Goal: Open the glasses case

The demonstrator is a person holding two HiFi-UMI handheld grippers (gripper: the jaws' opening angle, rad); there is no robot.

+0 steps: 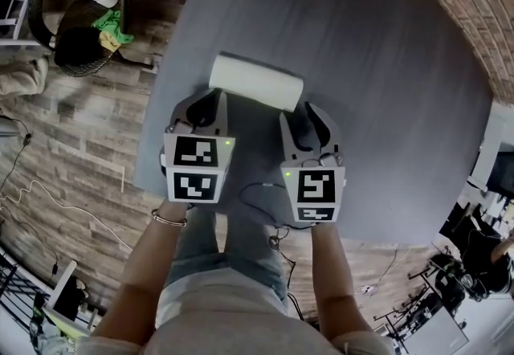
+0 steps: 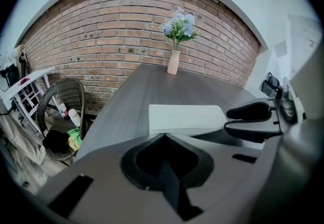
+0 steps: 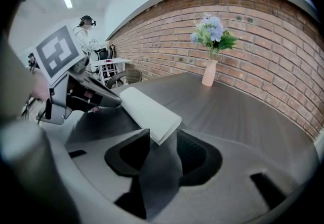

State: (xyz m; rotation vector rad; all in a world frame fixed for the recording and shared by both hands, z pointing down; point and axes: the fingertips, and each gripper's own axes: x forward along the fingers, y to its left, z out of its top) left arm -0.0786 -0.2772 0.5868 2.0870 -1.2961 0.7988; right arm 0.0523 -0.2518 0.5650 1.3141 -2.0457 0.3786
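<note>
Holds the left gripper (image 1: pixel 207 98) and the right gripper (image 1: pixel 307 110) low over the near part of a dark grey table (image 1: pixel 385 104), both pointing away from the body. Finds the white glasses case (image 1: pixel 257 82) lying crosswise just ahead of both, flat on the table, with its lid seemingly down.

Keeps nothing in the left gripper (image 2: pixel 163 137): jaws pressed together into one ridge, tips just short of the long near side of the glasses case (image 2: pixel 187 118), close to its left end. Cannot tell whether tips and case touch.

Shows the right gripper (image 3: pixel 161 143) likewise drawn together and empty, tips right at the near corner of the glasses case (image 3: pixel 149 111), which overlaps them in the right gripper view. Contact or a narrow gap: cannot tell.
</note>
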